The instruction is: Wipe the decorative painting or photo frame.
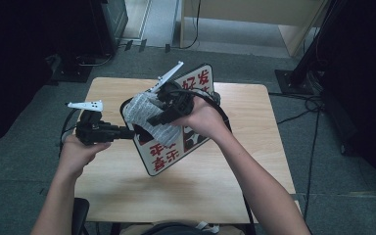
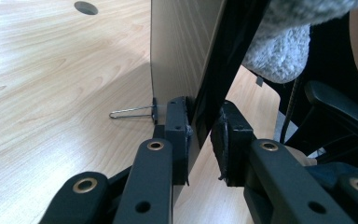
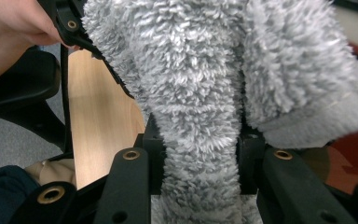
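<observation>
Signboard, white-faced with a black border and red characters, held tilted above the wooden table, one lower corner near the tabletop. Back of the board plain tan, seen edge-on in the left gripper view, with a small wire clip projecting from its rear edge.

Left gripper: held level in the person's left hand, jaws clamped on the board's black edge at its left side; in the left gripper view both pads press the thin edge between them.

Cloth: grey, fluffy, bunched against the upper left part of the board's face. In the right gripper view a thick fold of it runs down between the jaws and spreads wide above them.

Right gripper: held in the person's right hand over the board, jaws closed on the cloth fold, pile squeezed between the pads.

Table: light wood grain, bare around the board; a round cable hole in its far part.
</observation>
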A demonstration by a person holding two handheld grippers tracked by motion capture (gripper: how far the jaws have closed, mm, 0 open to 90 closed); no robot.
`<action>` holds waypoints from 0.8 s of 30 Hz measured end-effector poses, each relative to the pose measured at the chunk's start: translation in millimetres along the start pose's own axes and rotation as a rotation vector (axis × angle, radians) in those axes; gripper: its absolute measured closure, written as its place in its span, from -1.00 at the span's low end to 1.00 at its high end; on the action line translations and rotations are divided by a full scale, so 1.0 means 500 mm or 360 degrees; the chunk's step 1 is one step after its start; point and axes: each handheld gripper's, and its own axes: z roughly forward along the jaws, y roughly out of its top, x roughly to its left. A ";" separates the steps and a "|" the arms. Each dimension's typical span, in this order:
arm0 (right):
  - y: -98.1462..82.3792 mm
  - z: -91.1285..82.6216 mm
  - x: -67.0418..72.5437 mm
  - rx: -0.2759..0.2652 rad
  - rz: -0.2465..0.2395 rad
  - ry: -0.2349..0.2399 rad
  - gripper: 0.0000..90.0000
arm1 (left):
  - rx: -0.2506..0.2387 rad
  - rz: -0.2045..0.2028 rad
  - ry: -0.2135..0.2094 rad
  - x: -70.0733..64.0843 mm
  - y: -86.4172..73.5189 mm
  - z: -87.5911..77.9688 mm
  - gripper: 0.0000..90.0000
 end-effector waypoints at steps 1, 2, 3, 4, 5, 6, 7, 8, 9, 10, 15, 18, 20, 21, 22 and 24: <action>-0.003 0.001 0.000 0.0003 0.0002 0.0002 0.46 | 0.0000 0.0000 0.0000 0.000 0.000 0.000 0.72; -0.004 0.003 0.000 0.0002 0.0003 0.0004 0.46 | 0.0001 0.0000 0.0000 0.000 0.000 0.000 0.72; -0.008 0.005 -0.001 0.0004 0.0000 0.0003 0.46 | 0.0000 0.0002 0.0000 0.000 0.000 0.000 0.72; -0.011 0.008 0.000 0.0005 0.0005 0.0006 0.46 | 0.0001 0.0002 0.0000 0.000 0.000 0.000 0.72; -0.013 0.009 0.000 0.0007 0.0005 0.0005 0.46 | 0.0001 0.0002 -0.0001 0.000 0.000 0.000 0.72; -0.017 0.012 0.000 0.0006 0.0004 0.0010 0.46 | 0.0001 0.0002 -0.0001 0.000 0.000 0.000 0.72; -0.019 0.013 0.000 0.0009 0.0007 0.0011 0.46 | 0.0001 0.0002 -0.0001 0.000 0.000 0.000 0.72; -0.022 0.016 -0.001 0.0007 0.0001 0.0012 0.46 | 0.0001 0.0002 -0.0002 0.000 0.000 0.000 0.72; -0.025 0.019 0.000 0.0009 0.0004 0.0014 0.46 | 0.0001 0.0002 -0.0001 0.000 0.000 0.000 0.72; -0.028 0.022 -0.001 0.0012 0.0003 0.0019 0.46 | 0.0003 0.0003 -0.0001 -0.001 0.000 0.000 0.72; -0.044 0.036 0.003 0.0035 0.0016 0.0028 0.46 | 0.0004 0.0004 -0.0003 -0.001 0.000 0.001 0.72; -0.053 0.045 0.003 0.0037 0.0017 0.0036 0.46 | 0.0007 0.0004 -0.0002 -0.002 0.000 0.000 0.71; -0.060 0.051 0.003 0.0036 0.0023 0.0047 0.46 | 0.0007 0.0007 -0.0002 -0.002 0.000 0.000 0.72; -0.064 0.054 0.003 0.0033 0.0018 0.0050 0.46 | 0.0007 0.0006 -0.0002 -0.002 0.000 0.000 0.72; -0.067 0.056 0.004 0.0037 0.0028 0.0051 0.46 | 0.0007 0.0007 -0.0001 -0.002 0.000 0.000 0.72; -0.074 0.061 0.002 0.0039 0.0030 0.0059 0.46 | 0.0007 0.0008 0.0000 -0.002 0.000 0.000 0.72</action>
